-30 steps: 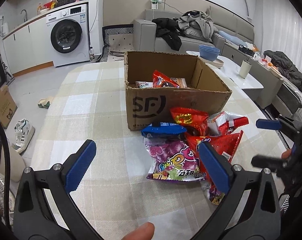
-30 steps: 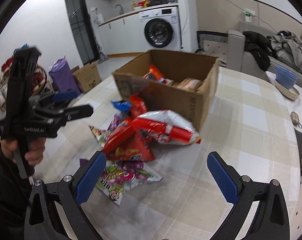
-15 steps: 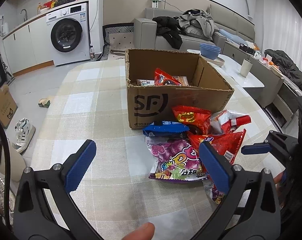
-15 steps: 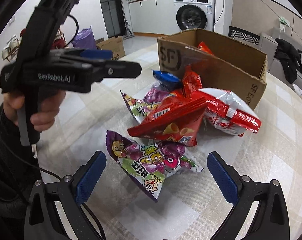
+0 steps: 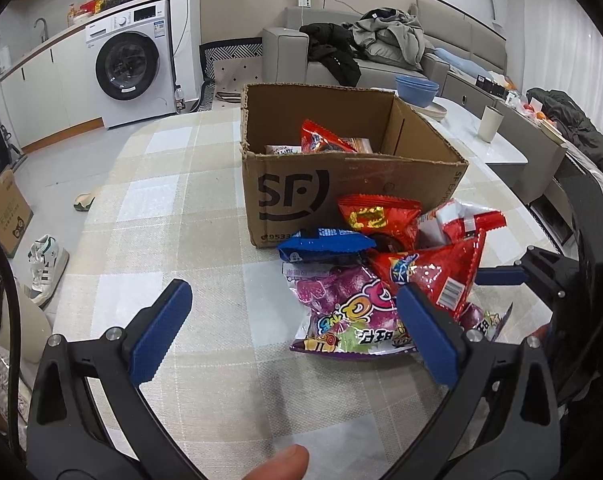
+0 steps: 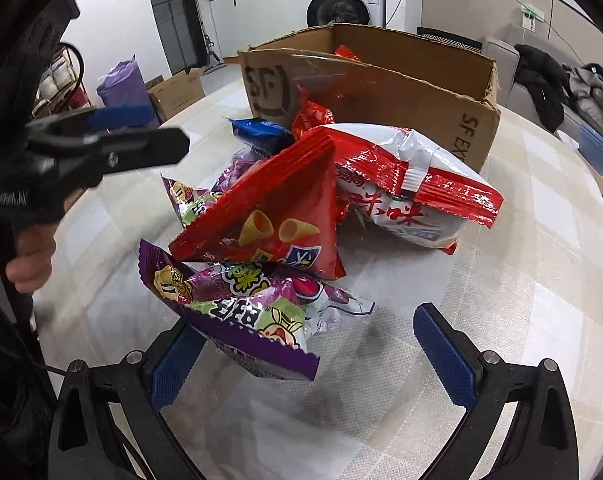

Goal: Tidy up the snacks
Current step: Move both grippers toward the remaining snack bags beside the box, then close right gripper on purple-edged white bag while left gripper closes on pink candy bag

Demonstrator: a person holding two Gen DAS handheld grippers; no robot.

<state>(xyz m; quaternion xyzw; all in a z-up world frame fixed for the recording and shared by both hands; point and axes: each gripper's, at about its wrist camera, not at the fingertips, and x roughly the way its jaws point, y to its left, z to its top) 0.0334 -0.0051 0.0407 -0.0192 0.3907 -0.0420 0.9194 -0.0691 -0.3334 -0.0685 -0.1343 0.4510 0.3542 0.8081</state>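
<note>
An open cardboard box point(image 5: 341, 184) marked SF stands on the checked tablecloth and holds a few snack packs point(image 5: 325, 142). In front of it lies a pile of snack bags: a purple candy bag point(image 5: 349, 316), a blue pack point(image 5: 325, 244), a red cone-snack bag point(image 6: 269, 224) and a red-and-white bag point(image 6: 405, 192). My left gripper point(image 5: 297, 336) is open and empty, just left of the pile. My right gripper point(image 6: 313, 360) is open, low over the table, its jaws on either side of a second purple bag point(image 6: 241, 316).
The box point(image 6: 373, 80) stands right behind the pile. A sofa with clothes point(image 5: 365, 44), a washing machine point(image 5: 129, 64) and a side table with a blue bowl point(image 5: 417, 90) lie beyond. The table edge runs at the left, with shoes point(image 5: 45, 264) on the floor below.
My right gripper has swung in low toward the pile until the near purple bag sits between its jaws. My left gripper has hardly moved.
</note>
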